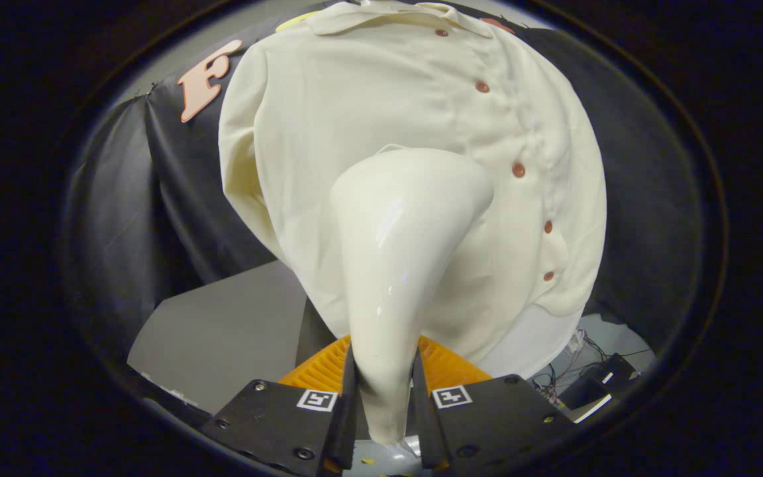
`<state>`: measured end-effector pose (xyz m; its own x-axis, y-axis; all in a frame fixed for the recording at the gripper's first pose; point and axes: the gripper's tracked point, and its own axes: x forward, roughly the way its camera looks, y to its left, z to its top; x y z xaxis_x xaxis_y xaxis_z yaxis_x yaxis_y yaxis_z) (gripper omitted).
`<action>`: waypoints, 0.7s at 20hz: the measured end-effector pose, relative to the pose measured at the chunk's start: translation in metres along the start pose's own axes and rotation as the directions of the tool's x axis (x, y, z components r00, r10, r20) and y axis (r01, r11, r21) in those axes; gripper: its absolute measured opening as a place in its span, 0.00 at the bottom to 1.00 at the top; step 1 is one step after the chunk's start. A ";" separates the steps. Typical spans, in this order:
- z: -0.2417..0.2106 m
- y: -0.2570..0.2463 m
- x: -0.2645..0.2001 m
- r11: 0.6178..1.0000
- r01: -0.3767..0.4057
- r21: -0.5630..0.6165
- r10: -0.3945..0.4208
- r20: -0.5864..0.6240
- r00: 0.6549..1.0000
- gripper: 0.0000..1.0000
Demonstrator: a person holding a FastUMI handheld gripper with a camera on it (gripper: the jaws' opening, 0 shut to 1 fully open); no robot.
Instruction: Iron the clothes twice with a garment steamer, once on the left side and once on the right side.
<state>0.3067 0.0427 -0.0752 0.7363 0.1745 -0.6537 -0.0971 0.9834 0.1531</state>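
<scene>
Your fingers (383,397) are closed tight on the steamer (398,265), one pad on each side of its narrow handle end, so the grip looks firm; don't loosen it. The steamer widens ahead of the fingers into its head, and the head sits against or just off the shirt (368,132); contact can't be told from here. It points at the shirt's middle, beside the button row (518,170), on the panel without buttons. Under the handle an orange ribbed thing (444,368) shows, likely the steamer's stand, and a grey worktop (222,338) lies off to one side below the hem. The shirt hangs collar-up on the black booth wall (110,218), front facing you, with light creases near the buttons. My read: a pass over this panel is in hand, with the button side left to do. To do it well, keep the head flat to the cloth, run one slow straight stroke along the panel's length, hold steady pressure so the fabric doesn't bunch, and stay off the buttons so the head doesn't snag. Cables (593,361) lie low beyond the hem; keep your stroke clear of them.
</scene>
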 end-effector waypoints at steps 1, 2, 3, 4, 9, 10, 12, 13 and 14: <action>-0.014 0.002 0.005 1.000 0.003 -0.020 -0.003 -0.021 1.000 0.38; -0.027 0.000 0.011 0.999 0.014 -0.053 -0.016 -0.045 0.999 0.38; -0.036 -0.003 0.016 0.998 0.015 -0.065 -0.019 -0.053 0.998 0.38; -0.045 -0.006 0.024 0.998 0.013 -0.069 -0.018 -0.072 0.997 0.38; -0.092 -0.015 0.043 0.998 -0.029 -0.059 0.022 -0.113 0.993 0.38; -0.100 -0.015 0.047 0.998 -0.042 -0.043 0.037 -0.123 0.992 0.39; -0.118 -0.017 0.051 0.998 -0.052 -0.032 0.047 -0.141 0.989 0.38; -0.123 -0.020 0.055 0.998 -0.055 -0.034 0.050 -0.142 0.989 0.38; -0.130 -0.023 0.060 0.998 -0.055 -0.027 0.050 -0.160 0.986 0.39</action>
<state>0.2660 0.0374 -0.2147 0.6137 0.2295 -0.7554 -0.1558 0.9732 0.1691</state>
